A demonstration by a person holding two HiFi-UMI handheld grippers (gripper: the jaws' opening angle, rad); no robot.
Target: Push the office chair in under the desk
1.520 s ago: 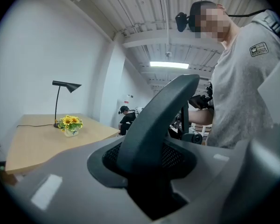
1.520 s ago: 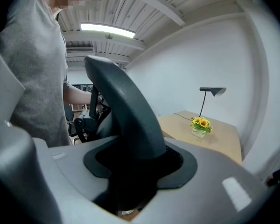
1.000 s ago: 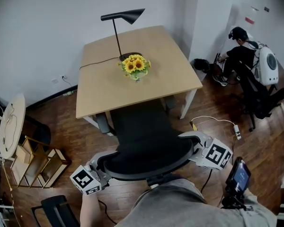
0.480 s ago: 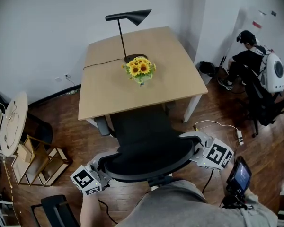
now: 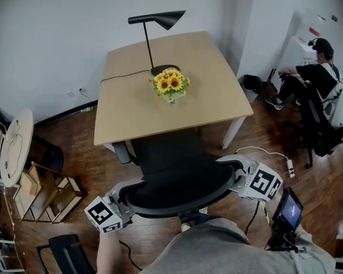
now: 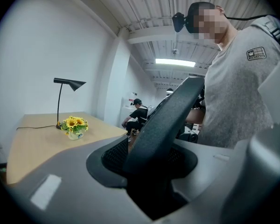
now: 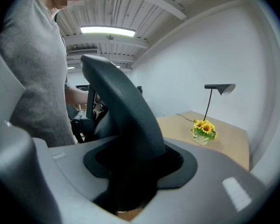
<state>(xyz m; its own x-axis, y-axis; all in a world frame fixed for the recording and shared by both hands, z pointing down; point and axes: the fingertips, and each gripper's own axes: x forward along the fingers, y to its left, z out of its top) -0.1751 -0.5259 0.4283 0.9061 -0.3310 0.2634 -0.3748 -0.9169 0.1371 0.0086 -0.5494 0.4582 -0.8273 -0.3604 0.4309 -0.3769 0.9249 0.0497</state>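
Office chair (image 5: 172,163) further under desk (image 5: 131,116) — left gripper (image 5: 124,194) and right gripper (image 5: 231,167) clamped on its backrest

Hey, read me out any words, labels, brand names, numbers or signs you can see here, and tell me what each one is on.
No text can be read in any view.
Left tool's marker cube: black-and-white square pattern, no letters.
Right tool's marker cube: pattern only.
Patch on the person's grey shirt: print too small to read.
Small screen at the head view's lower right: lit, too small to read.
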